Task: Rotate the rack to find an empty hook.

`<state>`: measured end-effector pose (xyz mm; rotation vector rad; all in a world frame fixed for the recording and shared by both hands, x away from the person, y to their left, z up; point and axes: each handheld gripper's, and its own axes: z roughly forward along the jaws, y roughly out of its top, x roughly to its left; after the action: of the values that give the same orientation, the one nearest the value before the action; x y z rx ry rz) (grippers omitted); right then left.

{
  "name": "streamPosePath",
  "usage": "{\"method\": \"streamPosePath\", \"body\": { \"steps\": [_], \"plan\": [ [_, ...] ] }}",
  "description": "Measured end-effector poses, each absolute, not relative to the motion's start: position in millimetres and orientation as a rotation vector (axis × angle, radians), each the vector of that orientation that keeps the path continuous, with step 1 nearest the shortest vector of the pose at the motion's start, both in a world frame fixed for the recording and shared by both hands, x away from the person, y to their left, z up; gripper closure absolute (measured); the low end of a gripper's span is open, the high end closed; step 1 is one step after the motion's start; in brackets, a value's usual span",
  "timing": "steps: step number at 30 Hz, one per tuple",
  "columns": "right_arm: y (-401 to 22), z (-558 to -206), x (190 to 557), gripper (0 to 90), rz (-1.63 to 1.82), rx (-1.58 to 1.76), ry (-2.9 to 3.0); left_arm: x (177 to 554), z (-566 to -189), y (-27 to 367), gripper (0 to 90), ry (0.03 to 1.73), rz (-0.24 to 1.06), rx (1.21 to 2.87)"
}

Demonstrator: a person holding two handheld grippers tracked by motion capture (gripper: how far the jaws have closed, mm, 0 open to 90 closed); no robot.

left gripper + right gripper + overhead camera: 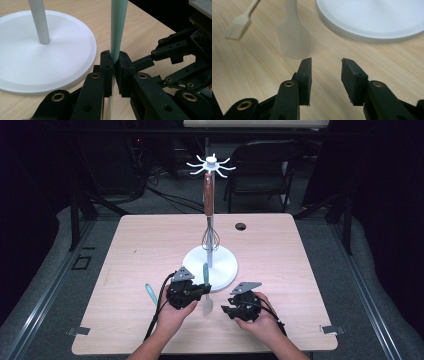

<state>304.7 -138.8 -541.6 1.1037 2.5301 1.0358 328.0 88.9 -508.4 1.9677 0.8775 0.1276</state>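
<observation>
While the left gripper (114, 65) pinches the pale green handle of a spatula with a translucent flat blade (118, 30), its jaws pressed tight on the shaft, the tool stands nearly upright just beside the round white base of the utensil stand (226, 265) on the light wooden table (280, 250). The right gripper (325, 65) hovers near the blade, jaws spread with nothing between them. A small pastry brush (238, 28) lies farther off; a wire whisk (210, 238) hangs from the stand.
</observation>
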Motion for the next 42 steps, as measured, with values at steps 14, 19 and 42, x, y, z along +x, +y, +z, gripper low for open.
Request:
{"method": "streamPosePath", "body": {
  "steps": [14, 19, 42],
  "plan": [
    [-156.6, -547.6, 306.9, 49.7, 1.073, 1.152, 2.465, 329.4, -502.2, 84.5, 84.4, 0.879, 0.152, 1.992],
    [-160.1, -549.1, 307.8, 49.5, 1.078, 1.169, 2.456, 330.0, -502.1, 86.4, 84.4, 0.874, 0.140, 1.992],
    [-165.9, -551.6, 310.1, 50.8, 1.075, 1.202, 2.429, 356.5, -419.2, 70.8, 84.6, 0.744, 0.209, 1.979]
  ]
}}
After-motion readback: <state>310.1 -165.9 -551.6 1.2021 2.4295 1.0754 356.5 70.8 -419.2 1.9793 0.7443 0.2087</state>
